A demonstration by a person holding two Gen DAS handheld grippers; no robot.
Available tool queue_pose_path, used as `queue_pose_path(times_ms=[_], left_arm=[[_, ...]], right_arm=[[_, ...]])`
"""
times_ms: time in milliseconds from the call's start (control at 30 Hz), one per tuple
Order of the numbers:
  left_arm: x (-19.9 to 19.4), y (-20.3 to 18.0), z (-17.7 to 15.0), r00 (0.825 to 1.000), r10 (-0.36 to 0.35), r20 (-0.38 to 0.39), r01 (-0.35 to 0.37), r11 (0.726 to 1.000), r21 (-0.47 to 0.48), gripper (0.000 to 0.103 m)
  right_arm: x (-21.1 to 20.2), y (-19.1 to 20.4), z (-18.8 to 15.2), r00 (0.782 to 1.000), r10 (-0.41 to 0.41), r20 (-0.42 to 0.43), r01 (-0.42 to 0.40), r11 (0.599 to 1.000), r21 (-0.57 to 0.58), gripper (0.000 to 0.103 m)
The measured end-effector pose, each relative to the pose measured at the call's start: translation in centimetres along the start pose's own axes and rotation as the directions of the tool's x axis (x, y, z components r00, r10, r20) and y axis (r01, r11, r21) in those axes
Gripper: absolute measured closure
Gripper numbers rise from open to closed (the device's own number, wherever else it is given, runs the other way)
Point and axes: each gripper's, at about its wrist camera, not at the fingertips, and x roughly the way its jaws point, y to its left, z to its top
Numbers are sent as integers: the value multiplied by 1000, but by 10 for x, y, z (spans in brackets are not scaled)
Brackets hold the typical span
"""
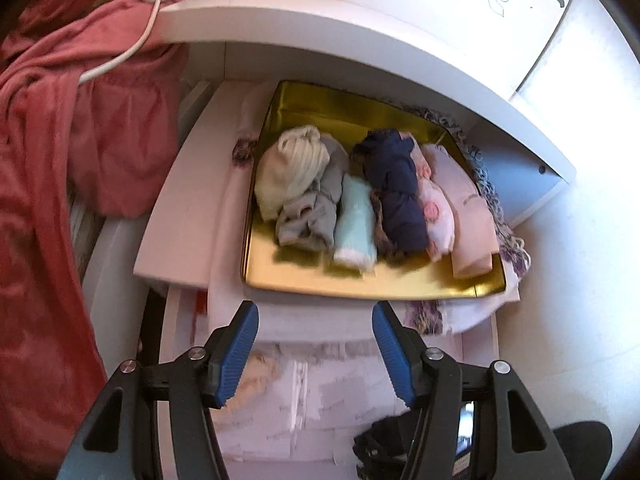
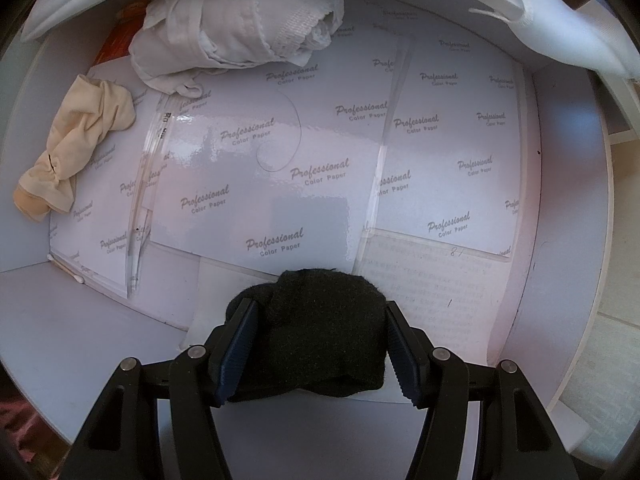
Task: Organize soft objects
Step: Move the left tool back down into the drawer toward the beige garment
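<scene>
Black sock (image 2: 320, 332) pinched crosswise in right gripper (image 2: 316, 344) above paper-lined drawer (image 2: 560, 240); left gripper (image 1: 316, 350) spread, empty, before gold tray (image 1: 360, 280).

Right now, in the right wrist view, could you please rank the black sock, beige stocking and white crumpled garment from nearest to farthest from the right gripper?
1. black sock, between the right gripper fingers.
2. beige stocking, left side.
3. white crumpled garment, top, at the far end.

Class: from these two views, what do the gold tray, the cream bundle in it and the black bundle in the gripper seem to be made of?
Gold tray: likely metal, glossy; it mirrors the clothes.
Cream bundle: ribbed knit fabric, matte.
Black bundle: fuzzy knit, probably a sock, pinched between the right gripper pads.
</scene>
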Motion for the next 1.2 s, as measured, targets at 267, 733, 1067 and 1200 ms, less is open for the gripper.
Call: queue_pose_path(times_ms=[267, 733, 1067, 1200], left_arm=[[-7, -7, -26, 1000, 16, -24, -15, 999, 29, 43], [0, 9, -48, 992, 53, -111, -51, 998, 29, 43], [11, 37, -56, 981, 79, -175, -89, 995, -52, 43], [21, 47, -62, 976, 83, -203, -99, 992, -73, 43]], right_arm=[[0, 0, 0, 1000, 0, 1, 0, 1000, 0, 40], [0, -1, 0, 1000, 5, 1, -5, 1000, 5, 40], [2, -5, 0, 1000, 8, 0, -8, 1000, 8, 40], [2, -6, 0, 1000, 10, 5, -10, 1000, 17, 43]])
